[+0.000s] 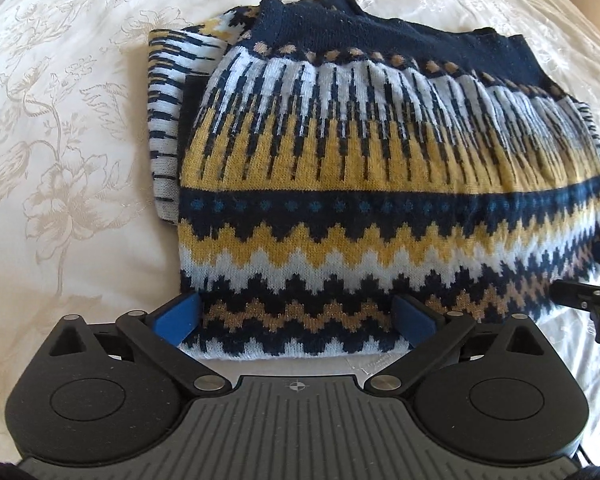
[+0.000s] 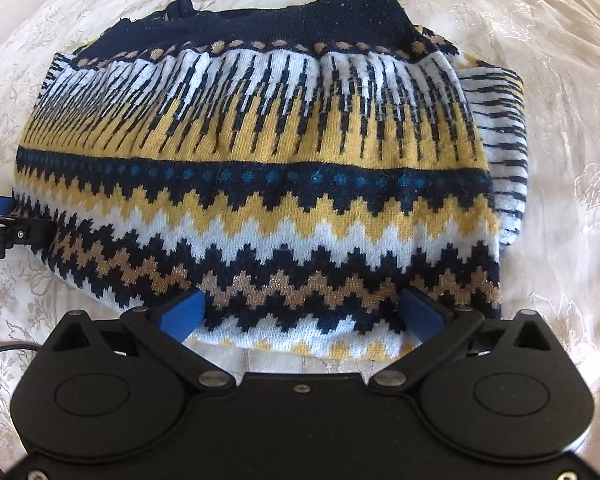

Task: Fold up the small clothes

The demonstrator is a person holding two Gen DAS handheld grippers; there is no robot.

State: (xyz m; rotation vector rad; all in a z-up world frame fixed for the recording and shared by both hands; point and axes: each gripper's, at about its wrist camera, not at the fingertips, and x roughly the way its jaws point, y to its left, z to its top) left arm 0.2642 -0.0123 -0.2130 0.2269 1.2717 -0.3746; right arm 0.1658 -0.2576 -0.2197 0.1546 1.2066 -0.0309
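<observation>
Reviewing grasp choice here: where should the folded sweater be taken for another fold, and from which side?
Probably the near edge of the sweater, from the near side: both open grippers, left gripper and right gripper, already straddle that flat edge on the bedspread.

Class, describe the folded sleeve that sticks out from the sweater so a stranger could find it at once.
Start at the cream floral bedspread and find the folded knit sweater lying on it. The sleeve pokes out from under the sweater's side edge. Unlike the zigzag-banded body, it shows only short navy dashes on white.
</observation>
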